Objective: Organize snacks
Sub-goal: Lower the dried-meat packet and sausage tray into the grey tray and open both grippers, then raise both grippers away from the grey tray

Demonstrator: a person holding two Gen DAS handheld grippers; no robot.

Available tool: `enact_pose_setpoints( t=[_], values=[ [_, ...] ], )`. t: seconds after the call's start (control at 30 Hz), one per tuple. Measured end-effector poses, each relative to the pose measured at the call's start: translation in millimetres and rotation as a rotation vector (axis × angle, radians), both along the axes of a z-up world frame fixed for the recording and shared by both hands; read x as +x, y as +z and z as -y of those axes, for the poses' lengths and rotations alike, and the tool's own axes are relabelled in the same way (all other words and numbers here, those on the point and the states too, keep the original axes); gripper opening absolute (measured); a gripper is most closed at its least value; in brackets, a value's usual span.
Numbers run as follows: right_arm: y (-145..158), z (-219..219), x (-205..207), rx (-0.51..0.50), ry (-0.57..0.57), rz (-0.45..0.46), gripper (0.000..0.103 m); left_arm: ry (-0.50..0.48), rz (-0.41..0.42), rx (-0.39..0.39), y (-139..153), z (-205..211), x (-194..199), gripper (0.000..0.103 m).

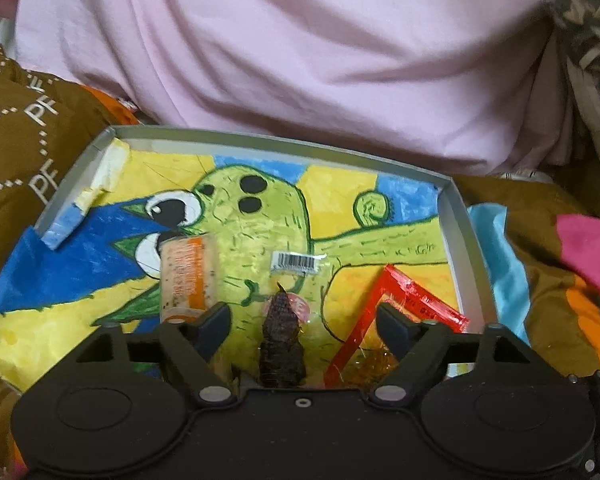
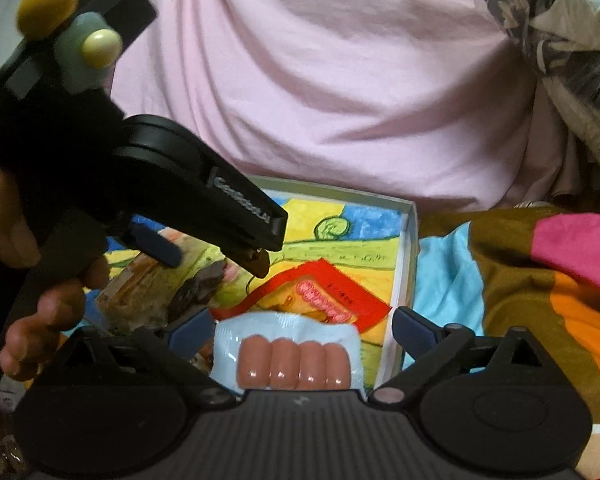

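A shallow grey box (image 1: 284, 145) lined with a bright cartoon drawing holds the snacks. In the left wrist view my left gripper (image 1: 306, 324) stands open over a dark snack in a clear barcoded wrapper (image 1: 279, 332), whose sides the pads do not touch. An orange tube packet (image 1: 188, 276) lies to its left and a red-framed packet (image 1: 396, 300) to its right. My right gripper (image 2: 302, 332) is open at the box's (image 2: 410, 240) near edge, with a pale blue pack of sausages (image 2: 296, 356) lying between its fingers. The left gripper (image 2: 208, 256) also shows there, held by a hand (image 2: 48, 304).
A big pink cloth (image 1: 300, 60) rises behind the box. Brown patterned bedding (image 1: 28, 120) lies on the left, and a multicoloured blanket (image 1: 560, 264) on the right. Grey patterned fabric (image 2: 560, 40) hangs at the upper right.
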State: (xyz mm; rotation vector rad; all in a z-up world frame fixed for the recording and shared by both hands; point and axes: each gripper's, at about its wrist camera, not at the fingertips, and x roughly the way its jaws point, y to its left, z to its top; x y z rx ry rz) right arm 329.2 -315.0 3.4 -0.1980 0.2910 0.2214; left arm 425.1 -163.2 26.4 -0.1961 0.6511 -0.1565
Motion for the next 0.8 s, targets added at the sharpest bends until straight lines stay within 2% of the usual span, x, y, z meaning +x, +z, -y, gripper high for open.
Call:
enact_pose_setpoints(
  t=[0.1, 0.17, 0.23, 0.5, 0.8],
  values=[
    [4.6, -0.1, -5.3, 0.008, -0.004, 0.033, 0.103, 0.006, 0.023, -0.004, 7.8, -6.8, -10.9, 0.09],
    [8.1, -0.8, -10.5, 0.008, -0.008, 0.063, 0.103, 0.011, 0.042, -0.008, 14.1, -11.7, -19.0, 0.098],
    [12.1, -0.9, -16.6, 0.01, -0.012, 0.106, 0.103, 0.022, 0.068, -0.017, 20.9, -17.6, -27.9, 0.101],
    [28.3, -2.1, -42.4, 0.044, -0.018, 0.228, 0.103, 0.028, 0.132, -0.009, 46.4, -42.2, -62.8, 0.102],
    [46.5, -2.8, -84.6, 0.15, 0.004, 0.237, 0.103, 0.063, 0.158, -0.003, 57.2, -76.8, -107.9, 0.102]
  ],
)
